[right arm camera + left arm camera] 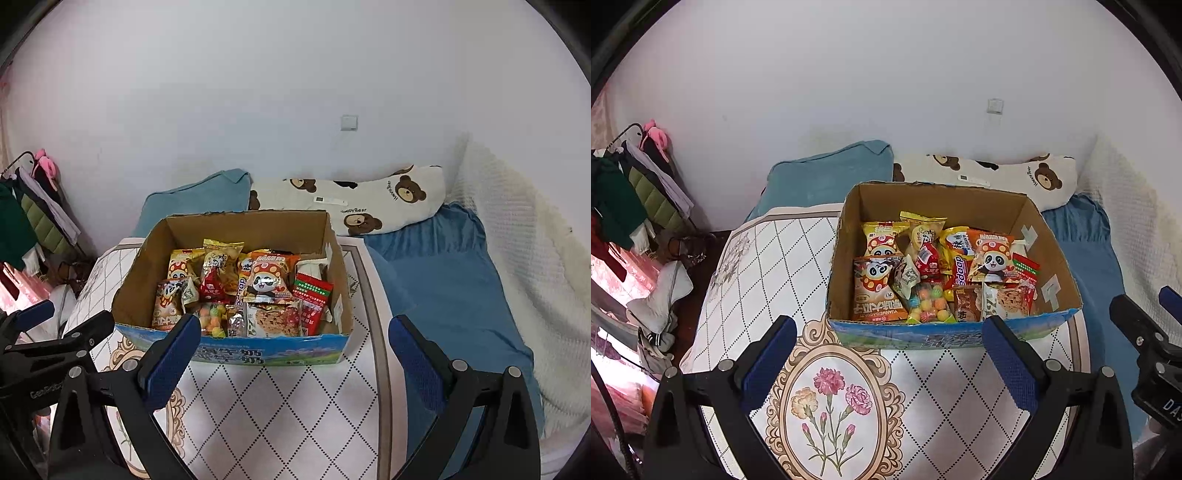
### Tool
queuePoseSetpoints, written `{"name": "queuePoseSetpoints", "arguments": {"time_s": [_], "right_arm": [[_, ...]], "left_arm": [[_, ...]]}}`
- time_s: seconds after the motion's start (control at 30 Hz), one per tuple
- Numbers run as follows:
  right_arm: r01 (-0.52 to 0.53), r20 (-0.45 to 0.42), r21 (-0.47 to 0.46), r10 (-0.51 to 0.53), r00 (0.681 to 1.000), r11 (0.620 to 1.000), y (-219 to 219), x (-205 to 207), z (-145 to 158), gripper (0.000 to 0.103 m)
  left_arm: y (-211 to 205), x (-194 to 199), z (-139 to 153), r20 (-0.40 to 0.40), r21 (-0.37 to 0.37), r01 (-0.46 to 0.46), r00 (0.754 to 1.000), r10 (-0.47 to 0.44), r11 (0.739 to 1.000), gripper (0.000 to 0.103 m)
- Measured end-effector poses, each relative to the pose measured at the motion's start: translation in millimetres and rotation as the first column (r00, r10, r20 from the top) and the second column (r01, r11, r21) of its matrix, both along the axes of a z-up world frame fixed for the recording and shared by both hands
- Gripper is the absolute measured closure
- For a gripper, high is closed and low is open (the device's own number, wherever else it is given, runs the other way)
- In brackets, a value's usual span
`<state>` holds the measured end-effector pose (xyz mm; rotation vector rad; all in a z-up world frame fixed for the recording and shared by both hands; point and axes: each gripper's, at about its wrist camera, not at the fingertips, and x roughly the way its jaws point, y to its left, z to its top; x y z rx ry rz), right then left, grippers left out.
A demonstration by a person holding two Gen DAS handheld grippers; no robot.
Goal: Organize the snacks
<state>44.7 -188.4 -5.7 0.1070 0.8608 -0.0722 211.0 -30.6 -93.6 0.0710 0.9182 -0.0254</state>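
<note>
Snacks (934, 273) in box (960, 197) on table (768, 266); pillows (827, 177) behind.

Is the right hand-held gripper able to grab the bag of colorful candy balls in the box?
Probably yes. The right hand-held gripper is open, the box has no lid, and the candy bag lies on top near the front wall.
</note>
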Motion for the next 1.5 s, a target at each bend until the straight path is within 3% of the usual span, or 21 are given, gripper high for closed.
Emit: {"name": "queuePoseSetpoints", "arguments": {"time_s": [1.5], "right_arm": [[-0.016, 0.021, 0.016, 0.015, 1.000, 1.000, 0, -3, 3, 0.000]], "left_arm": [[4, -4, 12, 0.026, -0.019, 0.007, 1.000, -0.006, 1.000, 0.000]]}}
